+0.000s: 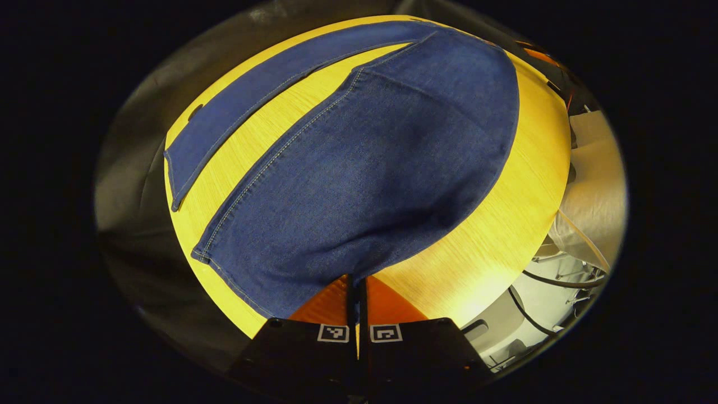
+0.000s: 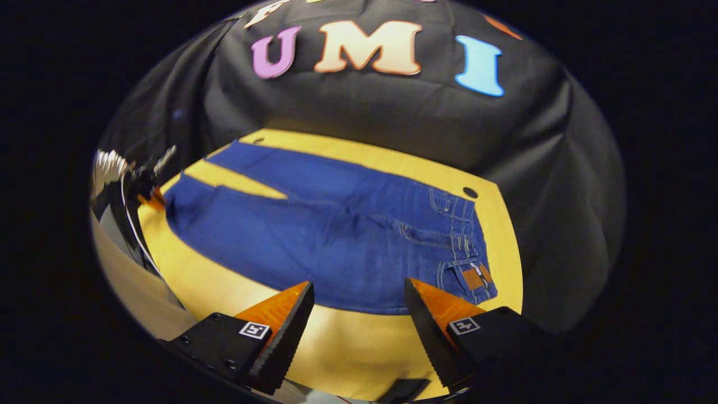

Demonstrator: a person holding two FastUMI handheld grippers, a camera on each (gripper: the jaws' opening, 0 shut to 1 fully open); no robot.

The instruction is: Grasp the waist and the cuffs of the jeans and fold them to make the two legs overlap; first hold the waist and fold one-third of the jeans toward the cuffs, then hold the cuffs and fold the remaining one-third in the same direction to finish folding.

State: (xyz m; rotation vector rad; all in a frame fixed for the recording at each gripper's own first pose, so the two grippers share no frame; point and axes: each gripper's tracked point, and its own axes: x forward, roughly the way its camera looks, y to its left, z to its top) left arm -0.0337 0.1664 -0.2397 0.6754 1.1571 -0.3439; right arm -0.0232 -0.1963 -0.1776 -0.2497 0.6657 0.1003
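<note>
Blue jeans [image 2: 336, 235] lie flat on the yellow wooden table [image 2: 348, 336], legs spread apart. In the right gripper view the waist with its brown patch [image 2: 477, 276] is at the right and the cuffs are at the left. My right gripper [image 2: 359, 306] is open, hovering over the table's near side just short of the jeans' near edge, left of the waist. In the left gripper view my left gripper [image 1: 355, 279] is shut, its tips pinching the near leg's [image 1: 359, 174] side edge close to the cuff [image 1: 235, 283]. The far leg [image 1: 269, 90] runs behind. The left gripper [image 2: 147, 182] also shows far off by the cuff.
The black cloth wall [image 2: 364, 106] rises behind the table. A round hole [image 2: 470, 192] sits in the tabletop beyond the waist. White sacks [image 1: 594, 191] and cables [image 1: 538, 280] lie off the table's edge in the left gripper view.
</note>
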